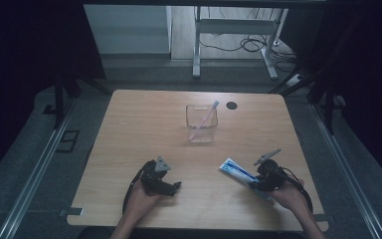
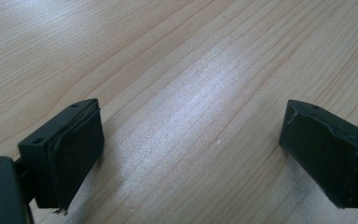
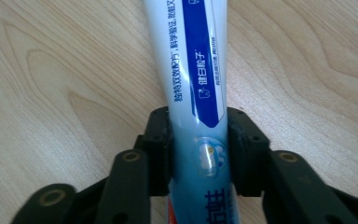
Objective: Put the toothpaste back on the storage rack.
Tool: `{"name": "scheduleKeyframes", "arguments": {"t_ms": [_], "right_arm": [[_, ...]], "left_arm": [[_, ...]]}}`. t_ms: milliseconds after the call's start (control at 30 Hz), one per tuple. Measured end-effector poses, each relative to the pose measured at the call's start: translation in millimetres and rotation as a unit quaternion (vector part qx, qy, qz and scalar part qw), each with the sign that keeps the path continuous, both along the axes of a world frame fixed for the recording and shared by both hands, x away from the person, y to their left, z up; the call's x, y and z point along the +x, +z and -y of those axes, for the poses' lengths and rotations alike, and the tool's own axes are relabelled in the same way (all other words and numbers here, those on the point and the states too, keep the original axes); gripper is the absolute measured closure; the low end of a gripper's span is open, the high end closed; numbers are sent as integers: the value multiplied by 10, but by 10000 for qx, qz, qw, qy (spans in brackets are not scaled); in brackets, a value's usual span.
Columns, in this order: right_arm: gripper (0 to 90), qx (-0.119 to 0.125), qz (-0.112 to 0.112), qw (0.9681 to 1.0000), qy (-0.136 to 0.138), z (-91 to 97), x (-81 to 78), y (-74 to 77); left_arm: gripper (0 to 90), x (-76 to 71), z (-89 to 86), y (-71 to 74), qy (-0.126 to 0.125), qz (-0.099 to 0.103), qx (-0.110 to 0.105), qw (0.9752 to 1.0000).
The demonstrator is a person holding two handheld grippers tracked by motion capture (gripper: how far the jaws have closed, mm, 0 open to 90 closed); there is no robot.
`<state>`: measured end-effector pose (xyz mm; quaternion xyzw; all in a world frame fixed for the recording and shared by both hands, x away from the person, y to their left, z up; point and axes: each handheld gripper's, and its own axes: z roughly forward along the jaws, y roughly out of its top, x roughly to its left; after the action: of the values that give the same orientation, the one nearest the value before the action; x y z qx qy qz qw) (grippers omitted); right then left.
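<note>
Toothpaste tube [image 1: 238,172] lies flat on the tabletop [image 1: 144,124] at lower right of frame, right hand-held gripper [image 1: 261,181] clamped on it, left hand-held gripper [image 1: 171,188] at lower left, jaws wide, nothing between.

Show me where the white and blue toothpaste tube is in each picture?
High view: the white and blue toothpaste tube lies low and right on the light wooden table, its near end in the right gripper.
Left gripper view: not in it; open jaws over bare wood.
Right gripper view: the tube runs up the middle, pinched between the black jaws.
Shared landmark: the table's wood grain.
</note>
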<state>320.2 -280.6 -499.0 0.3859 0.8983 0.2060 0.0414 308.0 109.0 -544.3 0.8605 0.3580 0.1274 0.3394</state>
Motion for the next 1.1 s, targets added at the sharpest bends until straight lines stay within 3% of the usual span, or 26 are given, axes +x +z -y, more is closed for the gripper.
{"name": "scheduleKeyframes", "arguments": {"t_ms": [467, 1100], "right_arm": [[717, -58, 48, 9999, -86, 71, -25, 48], [722, 271, 258, 9991, -182, 131, -29, 185]], "left_arm": [[63, 0, 0, 0, 1, 0, 0, 10000], [63, 0, 0, 1, 0, -2, 4, 10000]]}}
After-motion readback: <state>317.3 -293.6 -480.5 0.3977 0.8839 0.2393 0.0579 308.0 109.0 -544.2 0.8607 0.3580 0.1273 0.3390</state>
